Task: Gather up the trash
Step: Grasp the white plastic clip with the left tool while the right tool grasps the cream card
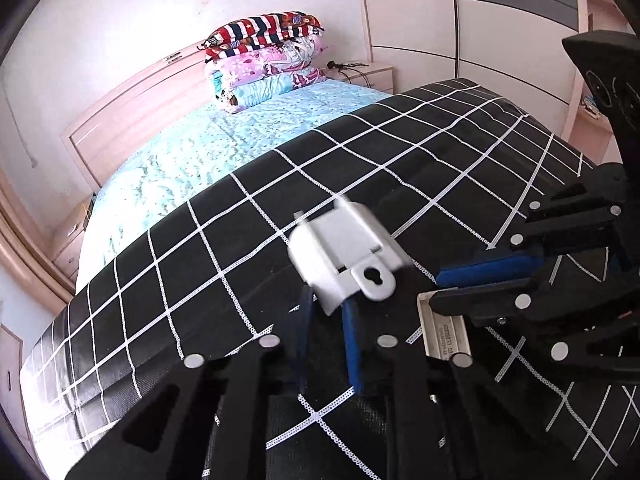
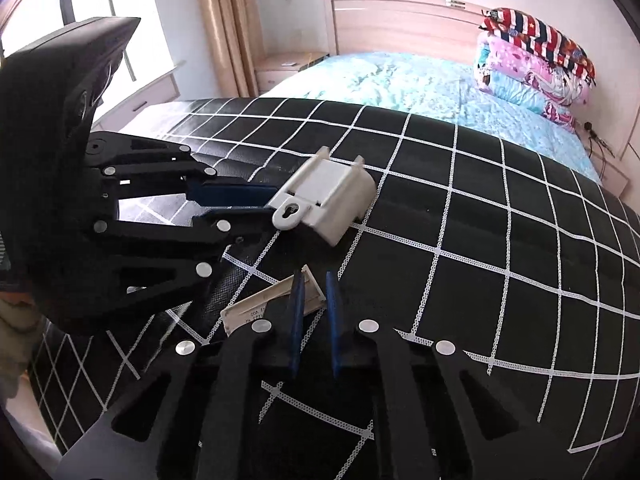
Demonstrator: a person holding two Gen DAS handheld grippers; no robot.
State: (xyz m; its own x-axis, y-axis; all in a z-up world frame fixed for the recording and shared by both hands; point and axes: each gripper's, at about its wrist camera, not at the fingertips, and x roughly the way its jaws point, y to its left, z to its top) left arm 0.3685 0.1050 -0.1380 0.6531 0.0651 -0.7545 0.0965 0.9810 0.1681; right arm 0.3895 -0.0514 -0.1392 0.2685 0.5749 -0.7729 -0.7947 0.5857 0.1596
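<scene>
A white plastic bracket (image 1: 346, 254) with a keyhole tab is held above the black grid-patterned cloth (image 1: 200, 264). My left gripper (image 1: 326, 308) is shut on its lower edge; the right wrist view shows the same grip on the bracket (image 2: 326, 196) by the left gripper (image 2: 270, 202). A flat beige plastic strip (image 1: 446, 334) with printed text lies on the cloth. My right gripper (image 2: 314, 284) has its blue fingers closed down on one end of that strip (image 2: 266, 306); in the left wrist view the right gripper (image 1: 438, 290) comes in from the right.
The black cloth (image 2: 480, 220) covers the near part of a bed with a turquoise sheet (image 1: 208, 140). Folded quilts (image 1: 264, 60) are stacked by the headboard. A wardrobe (image 1: 480, 32) and nightstand (image 1: 372, 74) stand behind; a window and curtain (image 2: 224, 28) lie left.
</scene>
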